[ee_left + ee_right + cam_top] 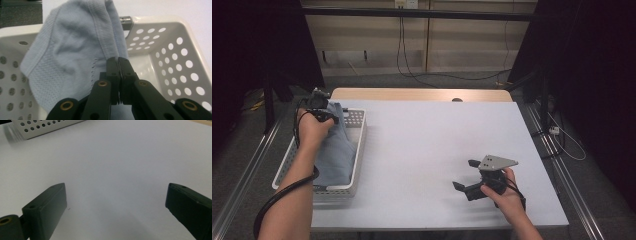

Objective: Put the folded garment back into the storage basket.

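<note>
The left gripper (pixel 118 61) is pinching the ribbed hem of the pale blue garment (pixel 75 52), its jaws pressed together on a thin fold. The garment is lying partly inside the white perforated basket (pixel 358 131) and draping over the basket's rim. Likely fault: the narrow pinch may be slipping off the hem, or the cloth may be snagging the rim and dragging the light basket. Well away from the basket, the right gripper (pixel 465 175) is resting with jaws spread, holding nothing. No readable brand, label or writing is showing.
</note>
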Motion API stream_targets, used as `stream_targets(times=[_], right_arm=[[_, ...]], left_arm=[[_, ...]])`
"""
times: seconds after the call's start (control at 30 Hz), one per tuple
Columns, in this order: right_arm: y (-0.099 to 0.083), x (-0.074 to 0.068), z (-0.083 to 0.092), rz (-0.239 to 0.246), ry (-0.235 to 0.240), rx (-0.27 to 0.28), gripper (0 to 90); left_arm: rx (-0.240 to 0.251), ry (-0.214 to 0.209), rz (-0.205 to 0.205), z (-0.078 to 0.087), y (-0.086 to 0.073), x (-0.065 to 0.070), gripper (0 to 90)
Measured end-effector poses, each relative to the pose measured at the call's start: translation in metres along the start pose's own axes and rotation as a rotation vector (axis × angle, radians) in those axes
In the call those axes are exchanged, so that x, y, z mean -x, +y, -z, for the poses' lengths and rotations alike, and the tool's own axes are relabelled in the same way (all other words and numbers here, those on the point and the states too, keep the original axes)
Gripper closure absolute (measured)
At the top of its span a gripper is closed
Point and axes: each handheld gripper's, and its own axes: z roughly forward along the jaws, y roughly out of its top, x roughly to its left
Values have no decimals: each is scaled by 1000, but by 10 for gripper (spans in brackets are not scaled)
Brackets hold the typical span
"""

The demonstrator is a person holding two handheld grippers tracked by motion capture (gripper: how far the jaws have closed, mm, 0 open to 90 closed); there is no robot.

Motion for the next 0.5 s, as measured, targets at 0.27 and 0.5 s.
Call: stream_targets(times=[0.27, 0.5], right_arm=[[0, 1, 1, -3, -3, 0, 33], [0, 0, 0, 0, 0, 0, 33]], left_arm=[[5, -11, 17, -9, -4, 0, 900], [0, -18, 16, -15, -6, 0, 900]])
